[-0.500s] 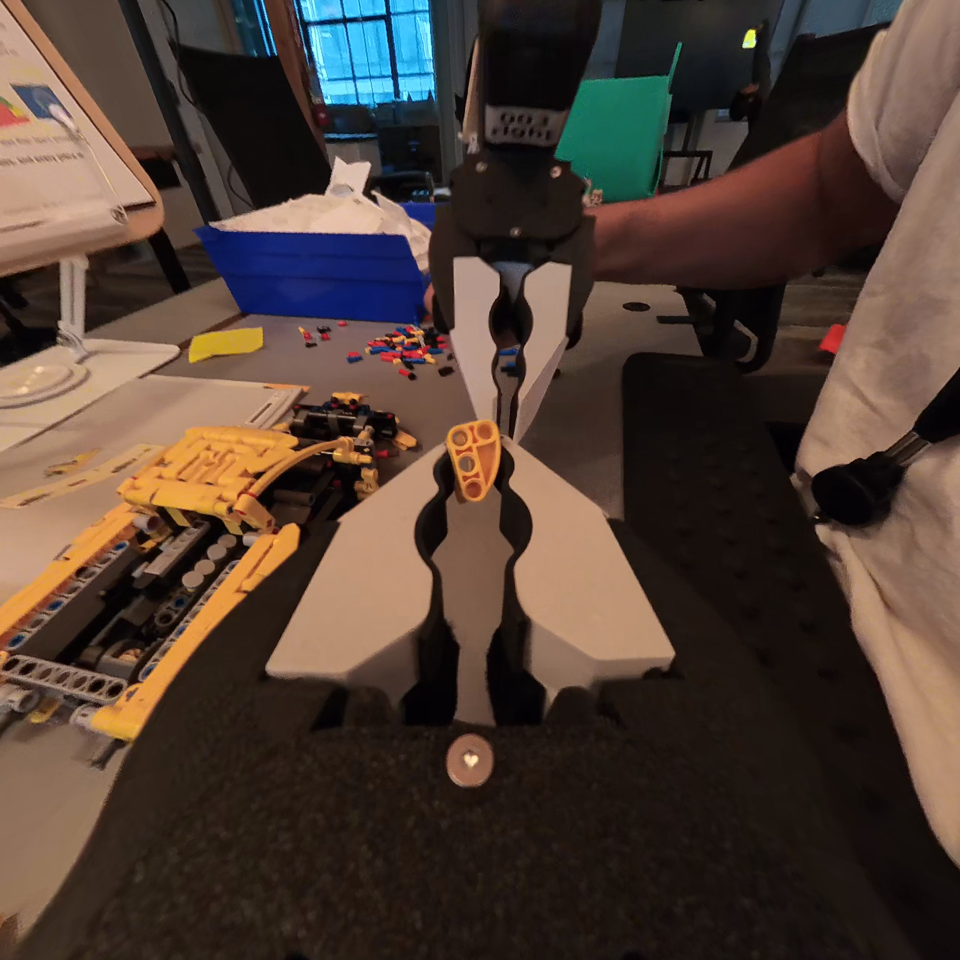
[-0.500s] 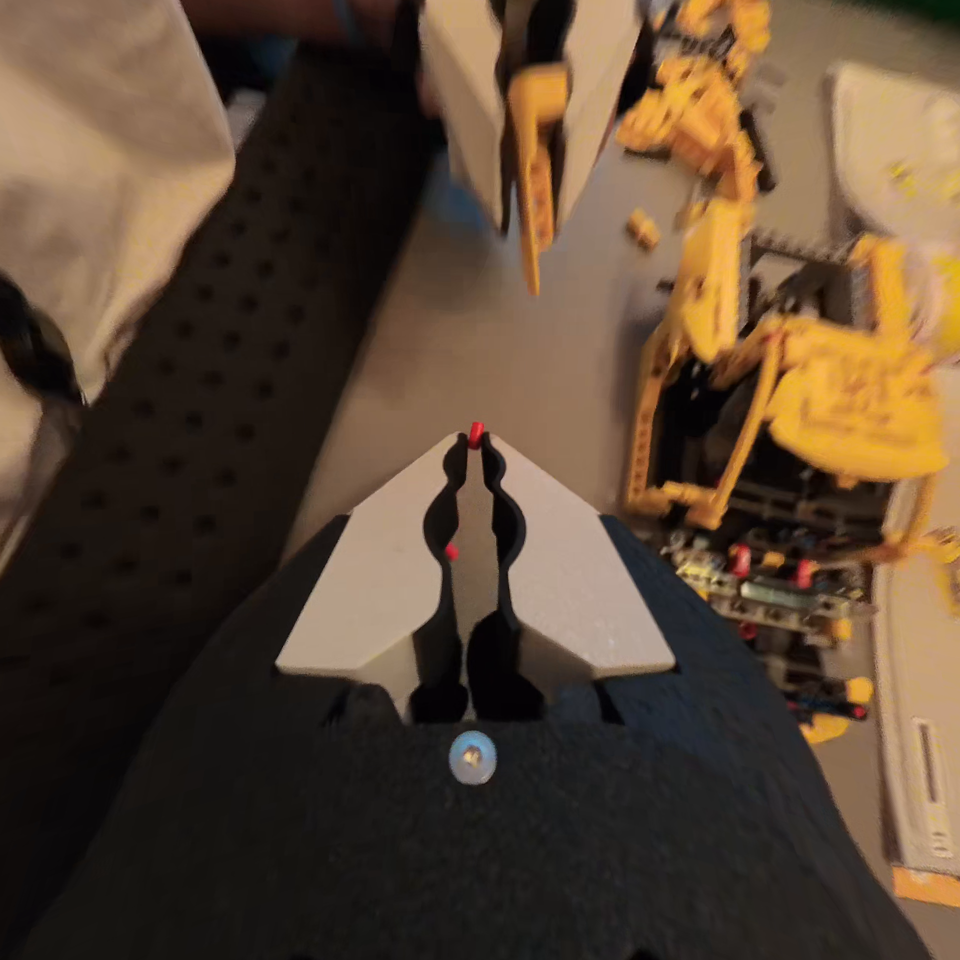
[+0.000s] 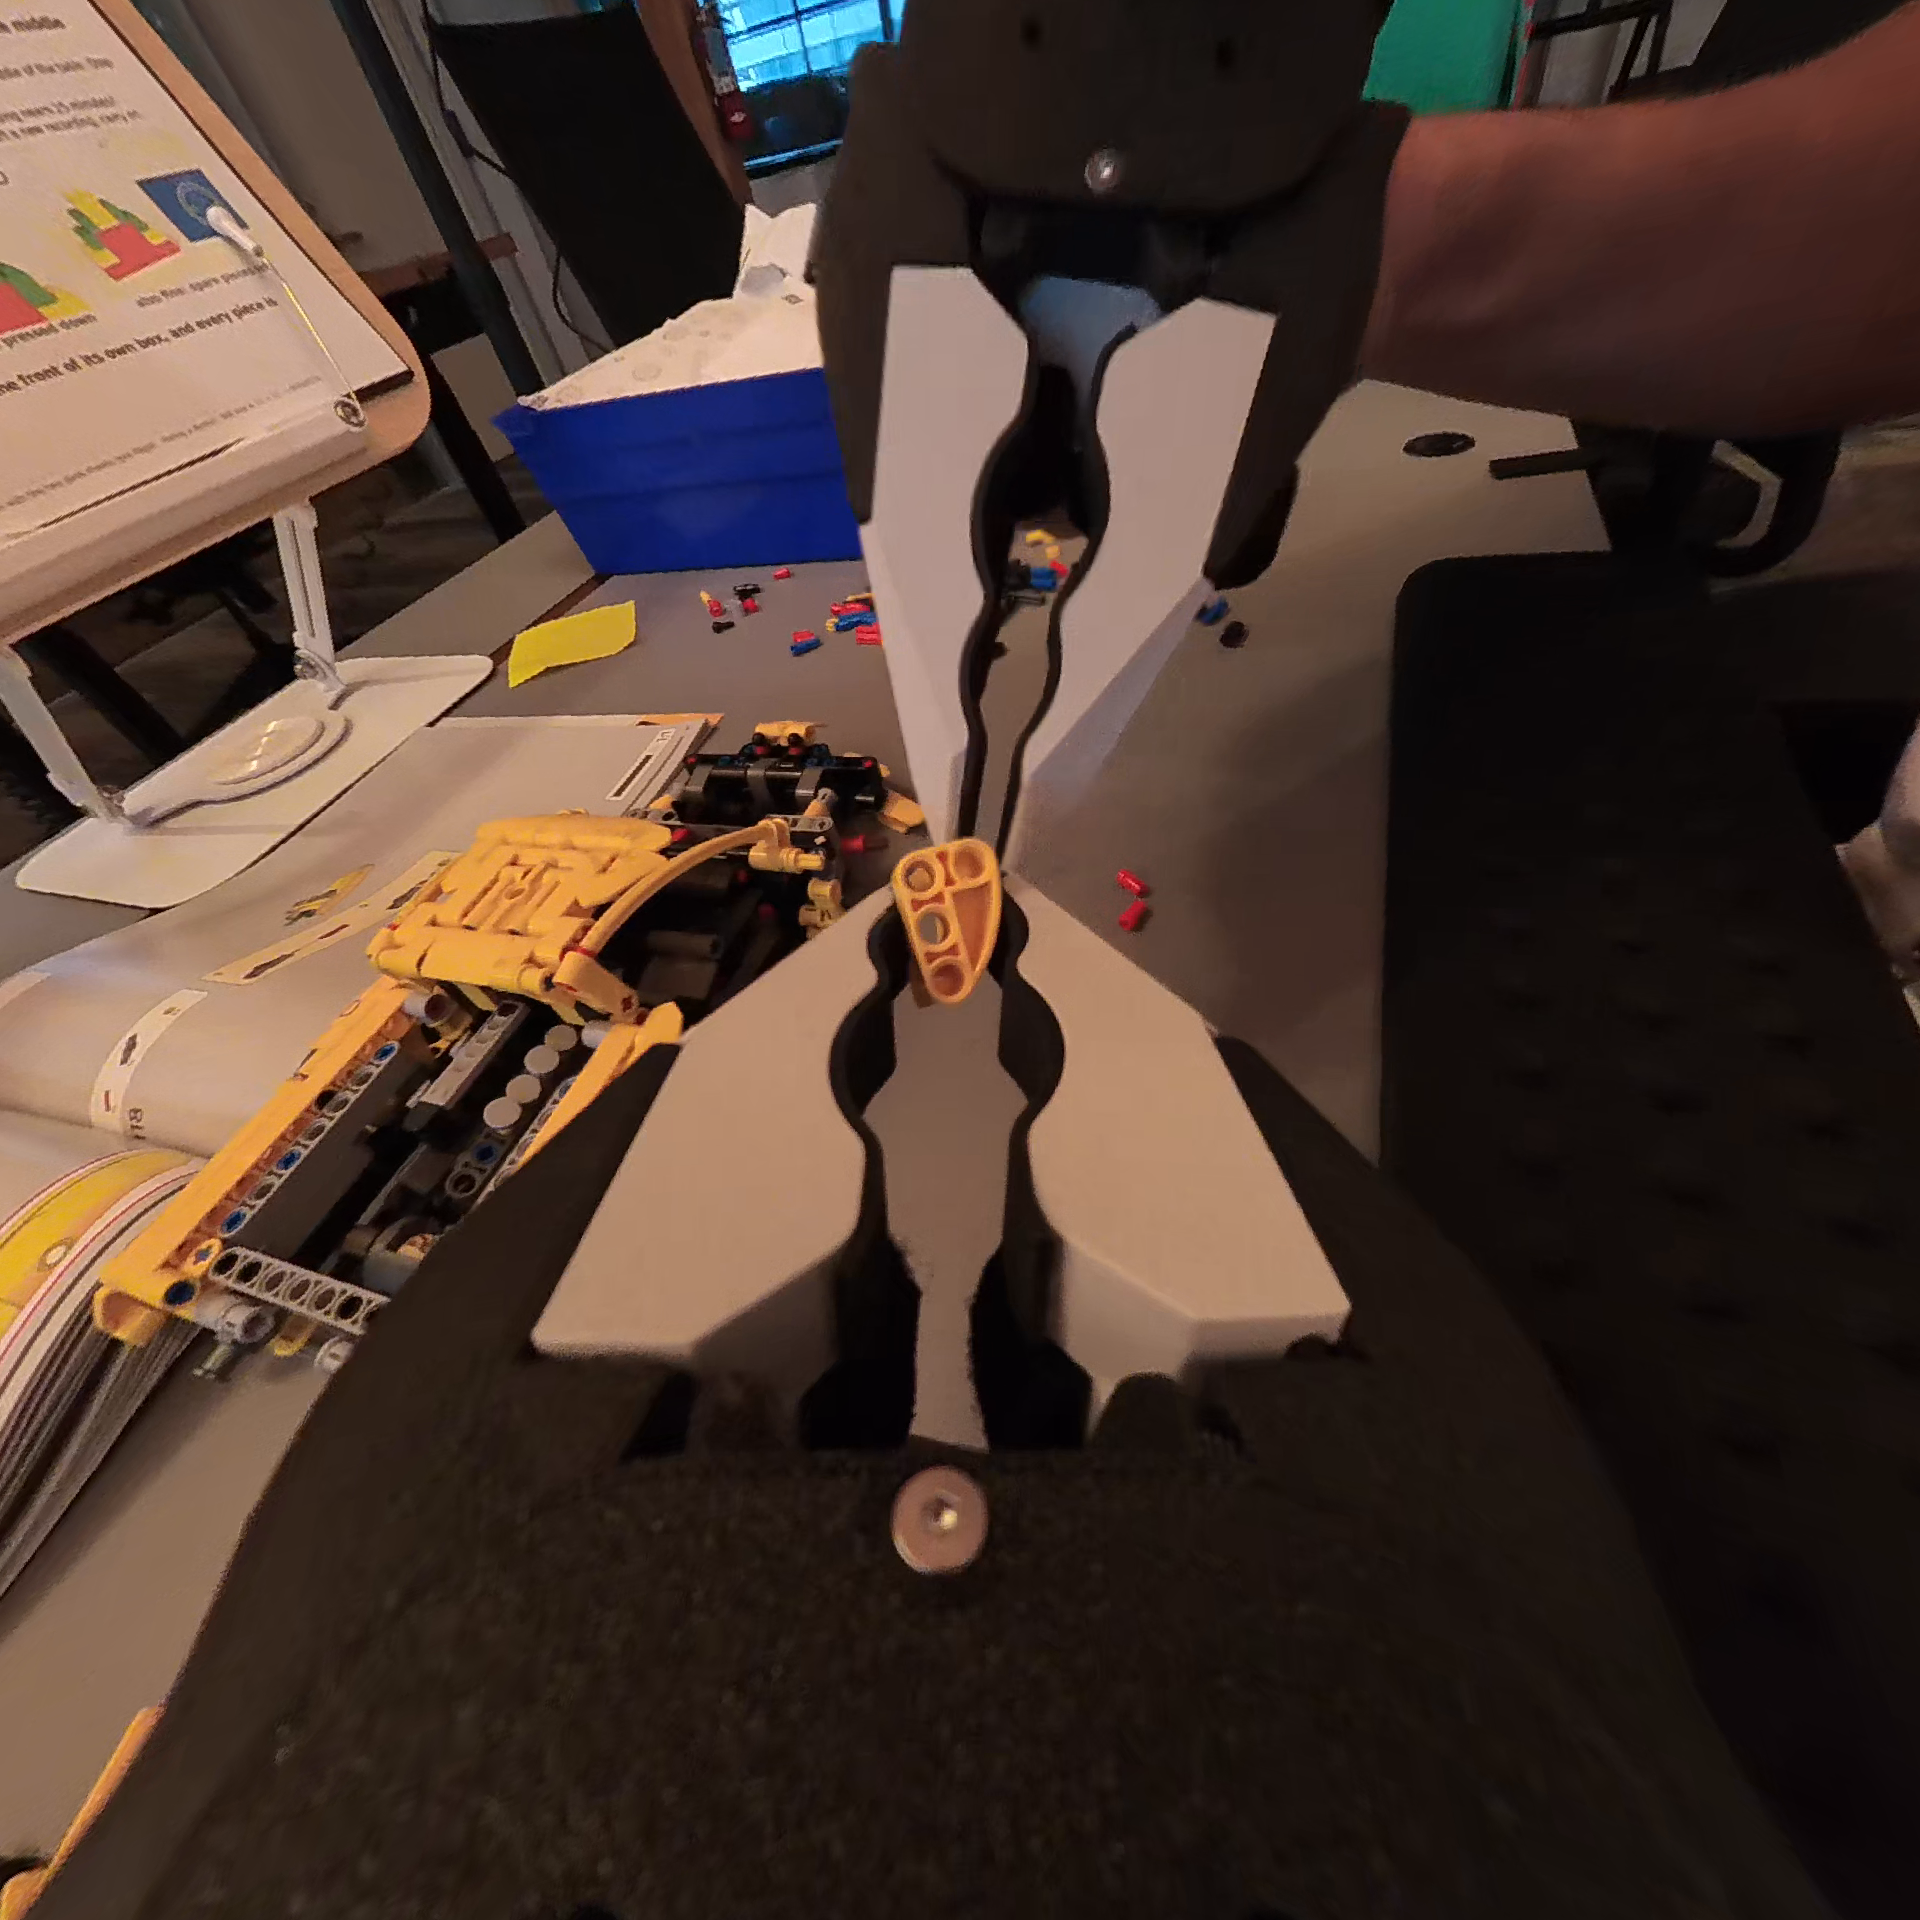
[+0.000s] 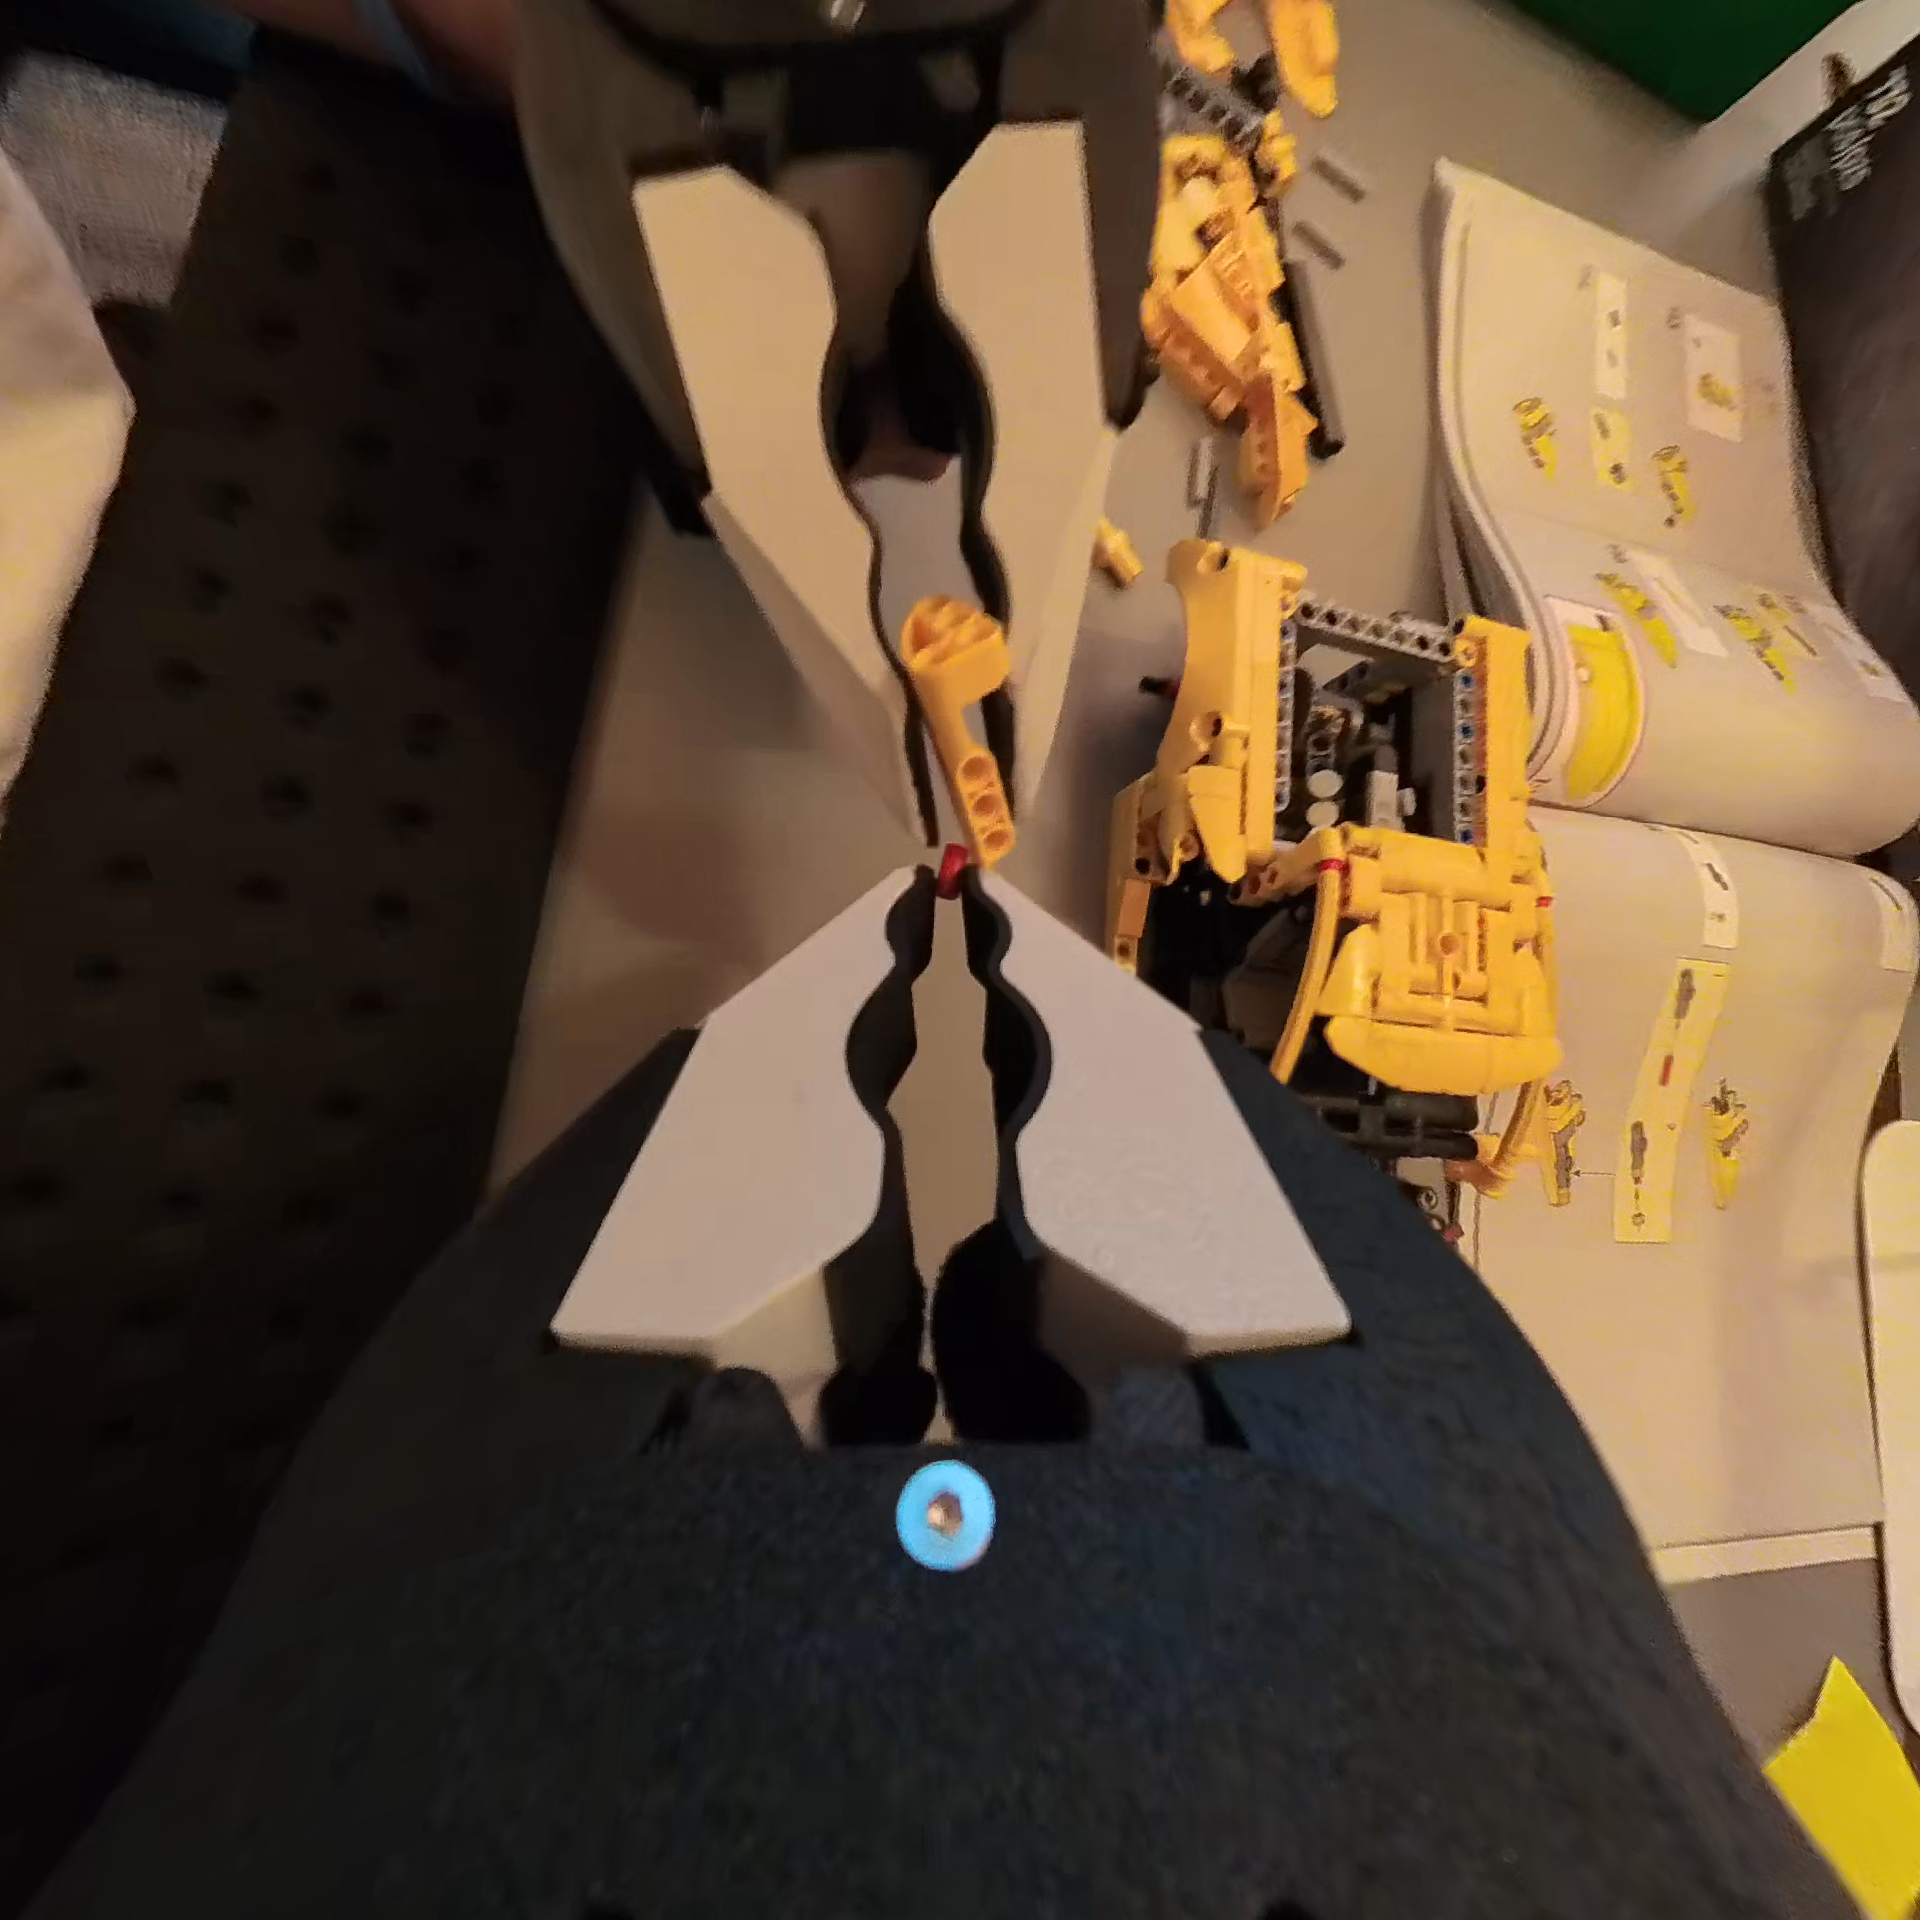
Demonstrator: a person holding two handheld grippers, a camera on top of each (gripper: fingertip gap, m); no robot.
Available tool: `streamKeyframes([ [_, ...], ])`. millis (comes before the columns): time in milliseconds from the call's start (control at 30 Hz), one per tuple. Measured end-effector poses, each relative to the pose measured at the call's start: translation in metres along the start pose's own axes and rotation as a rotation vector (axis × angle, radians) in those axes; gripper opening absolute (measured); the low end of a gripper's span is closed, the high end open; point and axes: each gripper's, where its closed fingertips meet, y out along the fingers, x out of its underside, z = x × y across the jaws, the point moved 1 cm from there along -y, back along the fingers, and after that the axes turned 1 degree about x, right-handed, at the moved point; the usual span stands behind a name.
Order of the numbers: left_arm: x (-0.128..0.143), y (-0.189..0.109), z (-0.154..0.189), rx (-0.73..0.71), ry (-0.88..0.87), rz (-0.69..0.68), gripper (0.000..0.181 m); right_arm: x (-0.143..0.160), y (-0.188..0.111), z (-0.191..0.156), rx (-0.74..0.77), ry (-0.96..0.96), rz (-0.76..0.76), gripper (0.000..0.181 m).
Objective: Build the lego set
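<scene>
Pinching a yellow plastic beam with round pin holes (image 3: 948, 923), the left hand-held gripper (image 3: 940, 914) has its two pale grey wedge-shaped fingers closed on the part near its wider, rounded end. The narrower holed end sticks out past the tips, as the right wrist view shows (image 4: 961, 743). That grip looks chosen to leave the free holes exposed for a connector.

Facing it tip to tip, the right hand-held gripper (image 4: 948, 883) is closed on a small red plastic pin (image 4: 950, 871), held at the very tips so that most of its short cylinder stands clear. The pin sits just beside the lower holes of the beam; whether it touches them cannot be told. Judging by this alignment, the step in hand is pushing the pin into a hole of the beam, above the table and away from the model.

On the grey table (image 3: 1226, 790), to the left in the left wrist view, lies the partly built yellow and black lego vehicle (image 3: 447, 1039): smooth curved yellow panels, a thin arched yellow hose, grey holed beams and dark inner parts. It rests partly on an open instruction booklet with glossy pale pages (image 4: 1621, 436). Farther off are scattered small red, blue and black loose pieces (image 3: 821, 623), a yellow paper scrap (image 3: 571, 642), and a blue plastic bin filled with crumpled white bags (image 3: 686, 468). A dark perforated mat (image 3: 1642, 935) covers the right side of the table.
</scene>
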Motion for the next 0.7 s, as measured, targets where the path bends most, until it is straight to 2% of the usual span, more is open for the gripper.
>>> streamKeyframes([
  [267, 0.001, 0.001, 0.001, 0.011, -0.014, -0.004, 0.013, -0.003, -0.001, -0.002, 0.011, 0.048, 0.028, 0.004],
  [400, 0.015, 0.006, 0.001, 0.001, 0.011, -0.091, 0.013, 0.008, -0.012, -0.003, -0.007, 0.090, 0.011, 0.004],
  [467, 0.014, 0.005, 0.002, 0.005, 0.003, -0.078, 0.013, 0.041, -0.025, 0.002, -0.003, 0.107, -0.145, 0.004],
  [533, 0.011, 0.003, 0.000, 0.002, -0.008, -0.059, 0.013, 0.096, -0.052, -0.005, -0.082, 0.191, -0.396, 0.004],
  [633, 0.009, 0.001, 0.000, 0.003, -0.015, -0.042, 0.013, 0.184, -0.118, -0.025, -0.204, 0.526, -0.808, 0.004],
  [700, 0.007, 0.001, 0.001, 0.008, -0.015, -0.031, 0.013, 0.224, -0.158, -0.043, -0.247, 0.746, -0.971, 0.004],
])
